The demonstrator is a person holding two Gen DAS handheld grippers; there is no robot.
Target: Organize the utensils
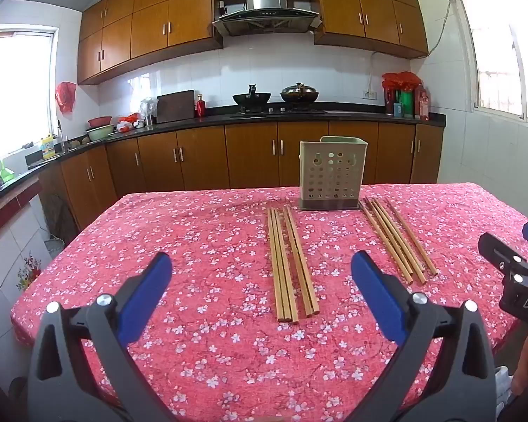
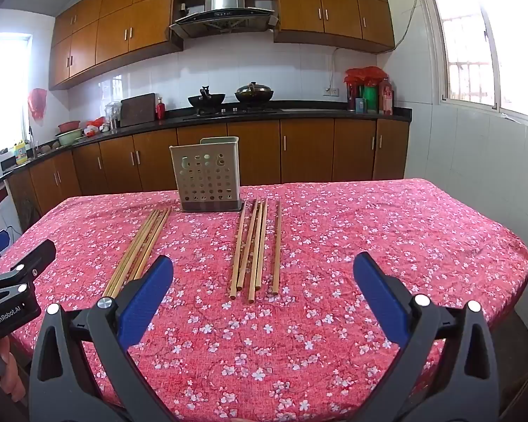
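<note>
A beige perforated utensil holder (image 1: 330,176) (image 2: 207,176) stands upright at the far side of the table. Two groups of several wooden chopsticks lie flat in front of it: a left group (image 1: 290,263) (image 2: 139,249) and a right group (image 1: 397,239) (image 2: 257,246). My left gripper (image 1: 262,274) hovers open near the table's front edge, with the left group ahead between its blue pads. My right gripper (image 2: 264,274) is open too, just short of the right group's near ends. Neither holds anything. Each gripper shows at the other view's edge.
The table wears a red floral cloth (image 1: 200,246) (image 2: 387,239). Behind it run wooden cabinets and a black counter (image 1: 264,119) with two woks, a cutting board and bottles. A person's hand (image 2: 7,369) shows at the lower left of the right wrist view.
</note>
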